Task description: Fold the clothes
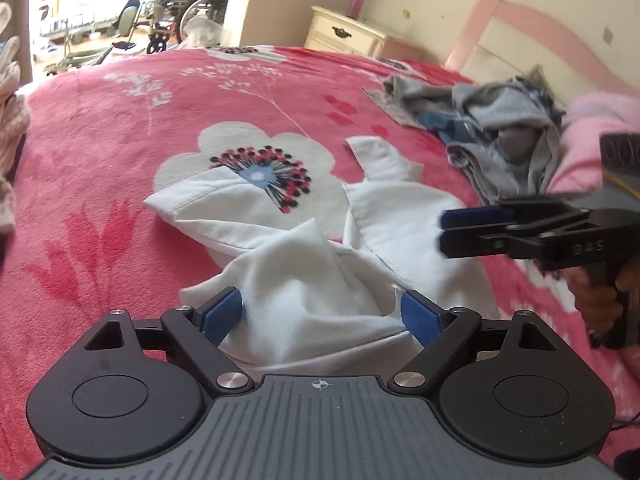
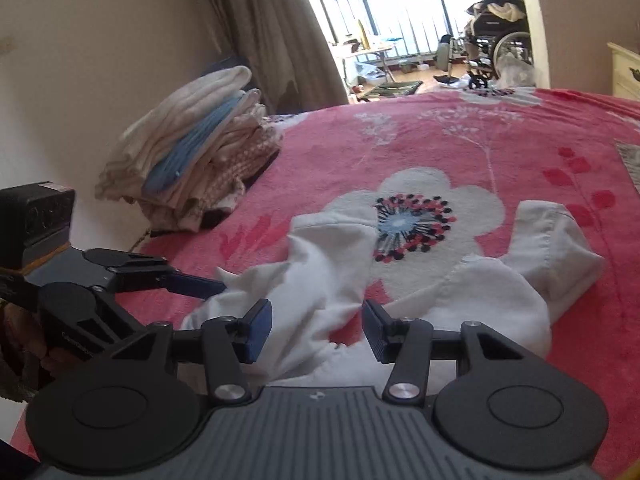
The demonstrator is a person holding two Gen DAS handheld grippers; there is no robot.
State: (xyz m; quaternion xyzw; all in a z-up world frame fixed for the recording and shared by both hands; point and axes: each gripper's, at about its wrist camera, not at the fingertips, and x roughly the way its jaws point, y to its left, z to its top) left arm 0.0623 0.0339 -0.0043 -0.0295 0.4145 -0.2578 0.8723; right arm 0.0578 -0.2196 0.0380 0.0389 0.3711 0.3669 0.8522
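Observation:
A crumpled white shirt lies on the pink flowered bed cover. It also shows in the right wrist view, with both sleeves spread out. My left gripper is open, its blue pads on either side of a raised bunch of the shirt. My right gripper is open just above the shirt's near edge. The right gripper also shows in the left wrist view, hovering at the shirt's right side. The left gripper shows in the right wrist view, its fingertip at the shirt's left edge.
A heap of grey and blue clothes lies at the far right by the pink headboard. A stack of folded clothes sits at the bed's left edge by the curtain. A cream nightstand and a wheelchair stand beyond the bed.

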